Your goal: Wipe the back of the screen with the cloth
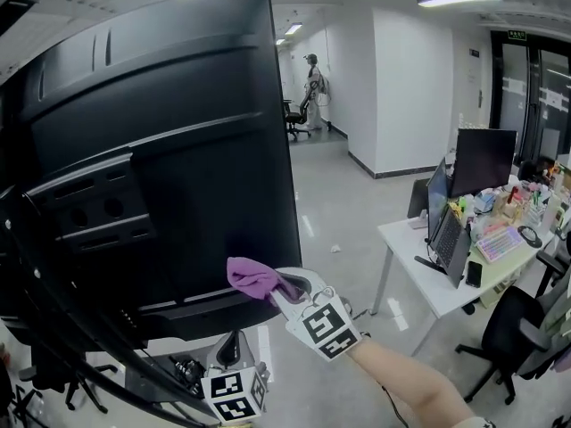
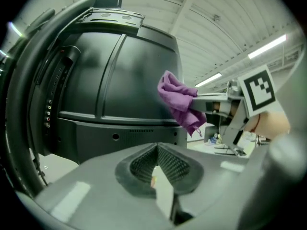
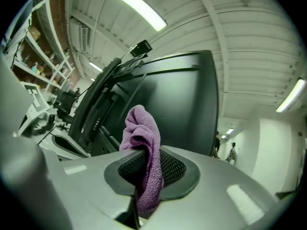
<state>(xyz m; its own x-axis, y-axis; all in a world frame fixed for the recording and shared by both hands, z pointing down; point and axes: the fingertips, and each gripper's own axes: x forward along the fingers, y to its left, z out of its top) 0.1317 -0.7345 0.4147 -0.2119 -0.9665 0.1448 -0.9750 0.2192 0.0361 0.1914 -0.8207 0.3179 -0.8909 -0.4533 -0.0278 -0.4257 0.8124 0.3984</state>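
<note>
Evidently to wipe, the right gripper clenched the purple cloth at the screen's back, five o'clock corner; the left gripper waited below, jaws closed and empty.

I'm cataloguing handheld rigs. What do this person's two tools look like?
The left tool and right tool have grey bodies with dark, mesh-textured pads. Each carries a white cube printed with black square markers.
</note>
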